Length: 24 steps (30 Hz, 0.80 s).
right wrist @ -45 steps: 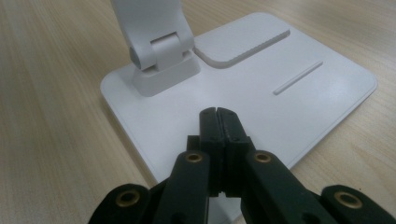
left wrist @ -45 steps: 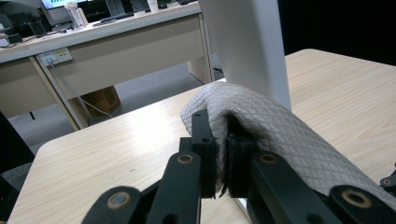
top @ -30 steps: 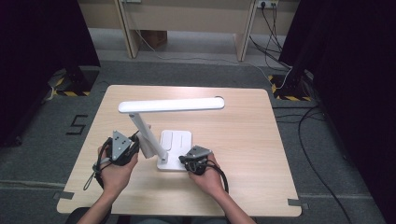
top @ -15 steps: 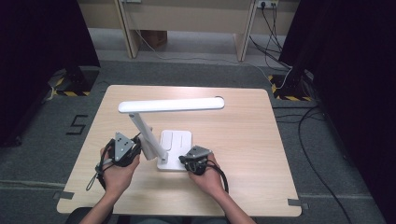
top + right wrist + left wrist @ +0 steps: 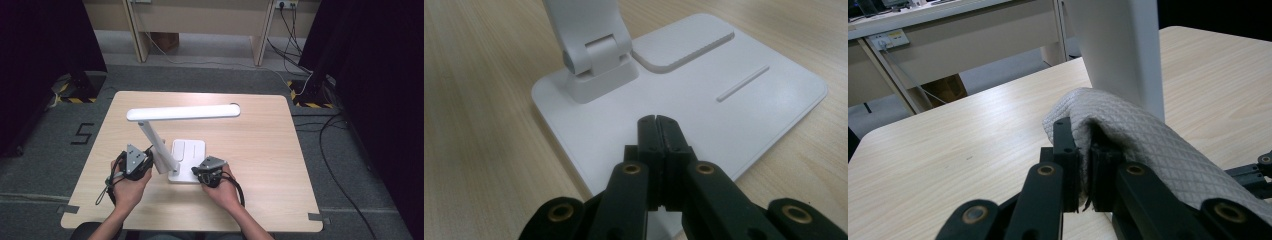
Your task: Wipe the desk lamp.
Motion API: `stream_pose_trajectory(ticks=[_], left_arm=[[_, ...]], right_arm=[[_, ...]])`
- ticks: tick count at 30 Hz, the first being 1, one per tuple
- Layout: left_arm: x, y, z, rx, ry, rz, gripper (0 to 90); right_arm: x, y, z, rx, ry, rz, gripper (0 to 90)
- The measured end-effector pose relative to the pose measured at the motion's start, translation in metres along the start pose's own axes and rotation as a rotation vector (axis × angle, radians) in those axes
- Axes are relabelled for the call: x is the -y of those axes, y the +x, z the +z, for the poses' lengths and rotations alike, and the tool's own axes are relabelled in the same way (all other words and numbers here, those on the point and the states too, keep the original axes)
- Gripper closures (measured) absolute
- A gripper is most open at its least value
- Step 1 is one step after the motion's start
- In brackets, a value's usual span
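A white desk lamp stands mid-table, with a long head (image 5: 182, 112), a slanted arm (image 5: 155, 145) and a flat base (image 5: 189, 150). My left gripper (image 5: 148, 159) is beside the lower arm. In the left gripper view its jaws (image 5: 1080, 135) are shut on a fold of pale quilted cloth (image 5: 1148, 145), which lies against the lamp arm (image 5: 1120, 50). My right gripper (image 5: 198, 173) is at the base's near right corner. Its jaws (image 5: 657, 125) are shut with nothing between them, tips over the base plate (image 5: 734, 115) near the hinge (image 5: 599, 55).
The wooden table (image 5: 260, 145) has bare room to the right of the lamp and to its left. A person's hands hold both grippers at the near edge. Cables trail on the grey floor (image 5: 310, 85) behind the table.
My left gripper has slid a little down along the lamp arm toward the base. The right gripper has stayed put.
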<state>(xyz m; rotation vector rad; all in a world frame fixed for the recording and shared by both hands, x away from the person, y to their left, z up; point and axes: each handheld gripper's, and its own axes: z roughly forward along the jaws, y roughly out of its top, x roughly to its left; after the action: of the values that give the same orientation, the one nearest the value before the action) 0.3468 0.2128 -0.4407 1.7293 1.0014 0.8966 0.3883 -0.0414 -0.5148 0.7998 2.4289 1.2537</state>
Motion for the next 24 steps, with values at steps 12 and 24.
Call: stream_pose_trajectory(ticks=[12,24], left_arm=[[0.010,-0.004,0.008,0.010,0.028,0.006,84.6],[0.022,-0.009,0.016,0.026,0.065,0.013,84.6]], right_arm=[[0.000,0.000,0.000,0.001,-0.002,-0.008,90.0],[0.000,0.000,0.000,0.002,-0.004,-0.009,90.0]])
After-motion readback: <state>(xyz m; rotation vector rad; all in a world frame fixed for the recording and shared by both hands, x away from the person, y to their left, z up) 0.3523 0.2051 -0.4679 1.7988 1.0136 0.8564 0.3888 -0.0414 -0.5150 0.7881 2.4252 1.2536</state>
